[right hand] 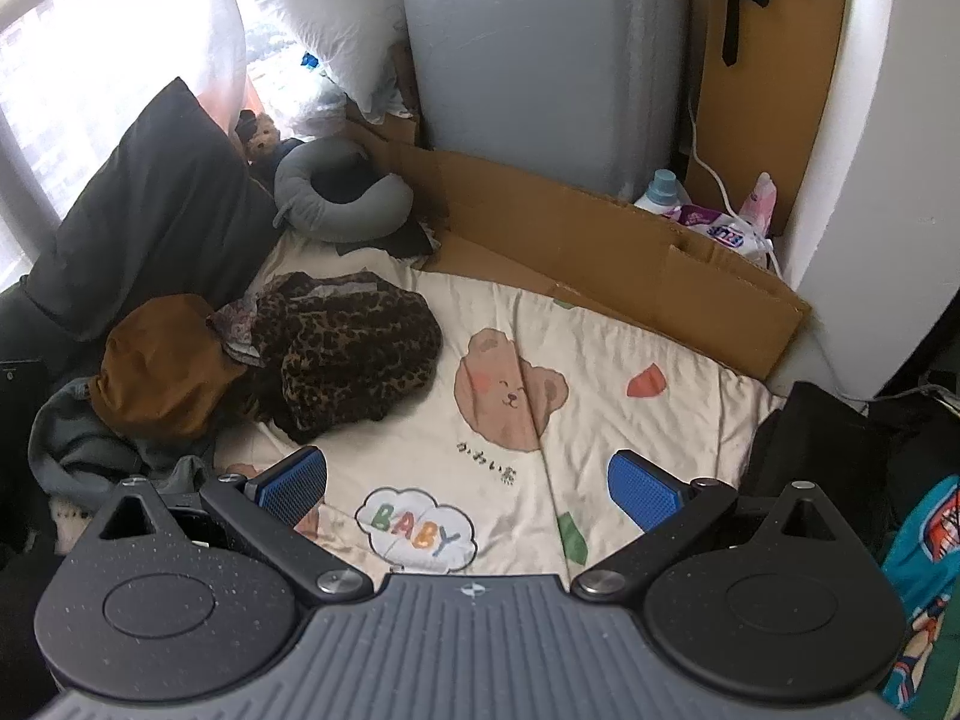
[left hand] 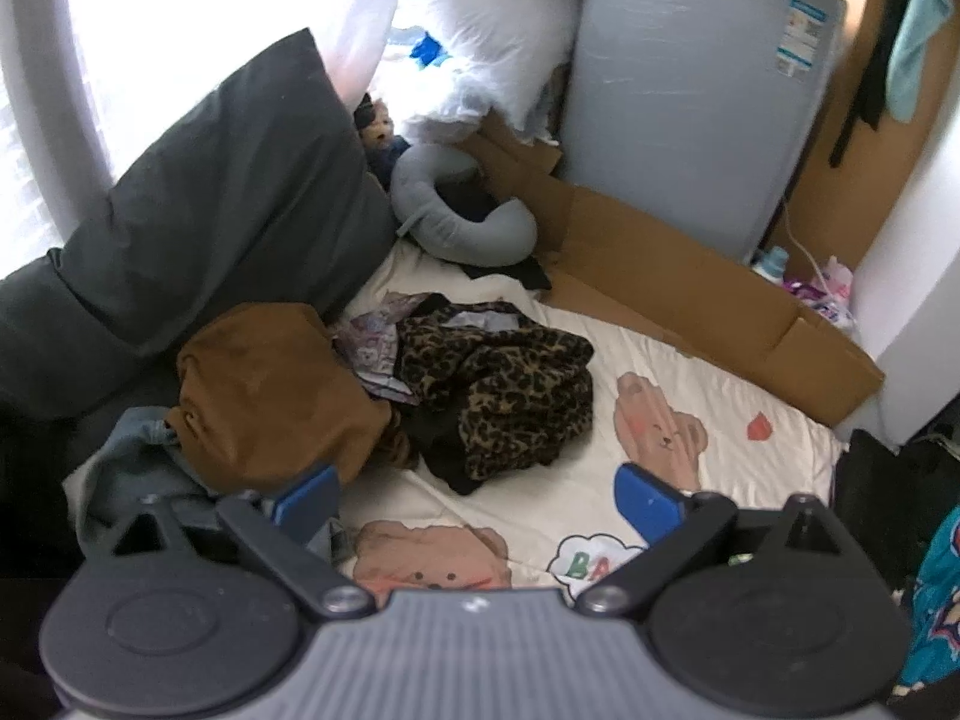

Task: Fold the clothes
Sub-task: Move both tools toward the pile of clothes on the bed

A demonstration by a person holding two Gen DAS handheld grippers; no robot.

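Left claw point(left hand: 477, 495) stands wide open and holds nothing, its blue pads point(left hand: 306, 495) hovering over the bear-print bed sheet point(left hand: 678, 360). Ahead of it and slightly left lies the unsorted heap: a leopard-print garment point(left hand: 510, 396) crumpled on the sheet, a brown garment point(left hand: 270, 396) bunched just beside it further left, and a grey garment point(left hand: 129, 468) touching the left pad's side of the view. A patterned lilac piece point(left hand: 375, 348) pokes out between the brown and leopard items. Beyond the heap stand a dark pillow point(left hand: 222, 210) and a grey neck cushion point(left hand: 462, 210); flattened cardboard point(left hand: 690, 294) runs along the far right. Right claw point(right hand: 468, 486) is likewise fully spread and empty, above clear sheet, with the leopard-print garment point(right hand: 354, 354) ahead to its left and the brown garment point(right hand: 159, 360) further left still. This view alone shows the whole "BABY" cloud print point(right hand: 417, 531) directly under the claw, small script beneath the bear, and bottles point(right hand: 660, 189) by the far wall; the left view alone shows how close the grey garment lies to its own pad. Judgement: nothing is folded, and the step in hand is picking the first item. The next move calls for a pinch on one garment's edge, likely the leopard one, lifting it free of its neighbours onto the bare sheet to the right.
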